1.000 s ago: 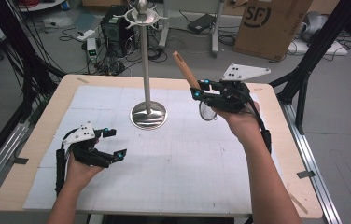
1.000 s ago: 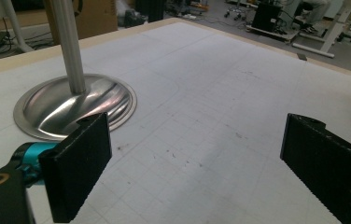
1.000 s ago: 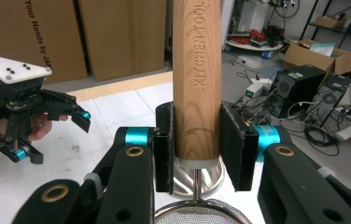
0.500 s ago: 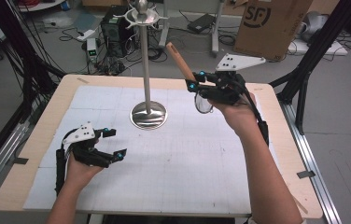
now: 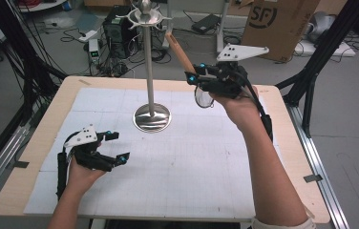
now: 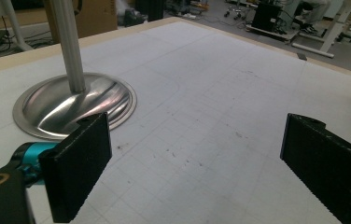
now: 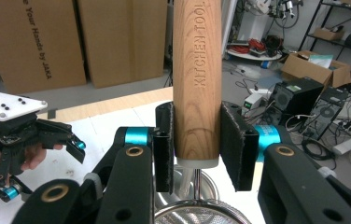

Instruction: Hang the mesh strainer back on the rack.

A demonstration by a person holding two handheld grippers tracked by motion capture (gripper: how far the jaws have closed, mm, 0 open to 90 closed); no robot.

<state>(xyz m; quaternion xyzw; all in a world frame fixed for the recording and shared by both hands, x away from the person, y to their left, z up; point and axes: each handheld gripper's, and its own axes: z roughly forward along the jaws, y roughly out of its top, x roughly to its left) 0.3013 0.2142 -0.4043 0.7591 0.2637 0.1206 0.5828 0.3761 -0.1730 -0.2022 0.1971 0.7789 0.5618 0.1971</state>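
Observation:
My right gripper [image 5: 195, 78] is raised over the table's far right, shut on the wooden handle [image 5: 179, 51] of a kitchen strainer. The handle slants up towards the hooked top [image 5: 145, 16] of a metal stand, and the mesh bowl [image 5: 203, 98] hangs below the jaws. In the right gripper view both pads clamp the handle [image 7: 197, 84], marked "KITCHEN TOOL", above the bowl's rim [image 7: 201, 217]. My left gripper [image 5: 116, 147] rests open near the front left of the white mat [image 5: 192, 162]. Nothing lies between its jaws in the left gripper view [image 6: 197, 172].
The stand's round steel base [image 5: 152, 117] sits mid-table at the back, its pole [image 6: 68, 42] close to the left gripper. Cardboard boxes [image 5: 282, 24], cables and black frame legs surround the table.
The right gripper has lifted the strainer higher and carried it a little left, closer to the top of the stand. The left gripper has stayed where it was.

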